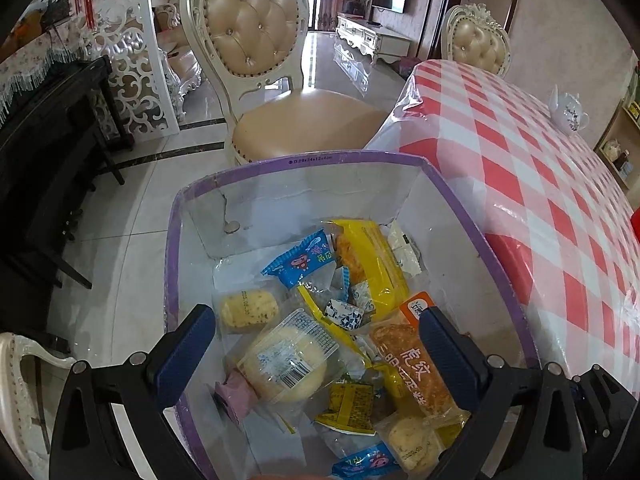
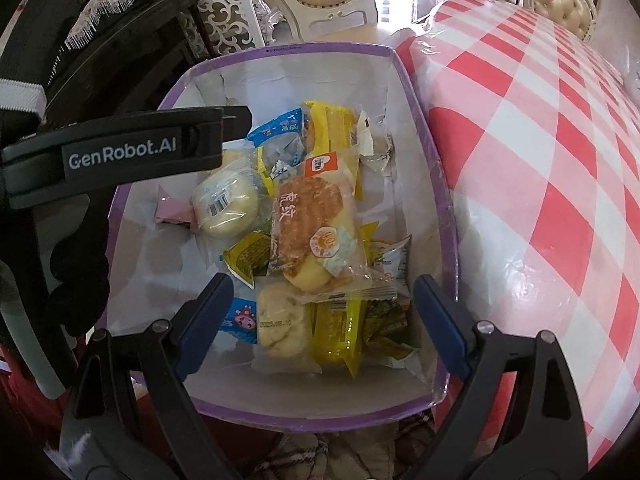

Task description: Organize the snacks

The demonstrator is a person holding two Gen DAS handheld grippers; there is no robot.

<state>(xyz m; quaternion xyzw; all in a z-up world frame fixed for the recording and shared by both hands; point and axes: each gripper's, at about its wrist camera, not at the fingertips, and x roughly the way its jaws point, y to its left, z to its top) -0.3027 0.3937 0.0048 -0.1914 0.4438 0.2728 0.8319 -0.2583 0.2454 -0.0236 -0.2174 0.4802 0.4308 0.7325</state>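
A box with purple rims and pale inner walls sits just beside a table covered in a red-and-white checked cloth, its long side running along the table's edge. The box is full of wrapped snacks lying in a loose heap.

On top lies a toasted bun in a clear wrapper with an orange label; its long axis runs along the length of the box, the orange-label end pointing toward the far wall. Beside it, toward the side away from the table, is a round pale cake with a barcode, and past that a small pink packet near the wall. A long yellow pack lies at the far end, also lengthwise, with a blue packet next to it. At the near end rest a pale biscuit in clear wrap and another yellow pack.

The right gripper hovers over the near end, jaws spread wide and holding nothing. The left gripper hangs above the round cake, its jaws also apart and empty; in the right view its arm reaches in over the box's outer rim.

A padded chair stands beyond the box, and a white teapot sits on the table.
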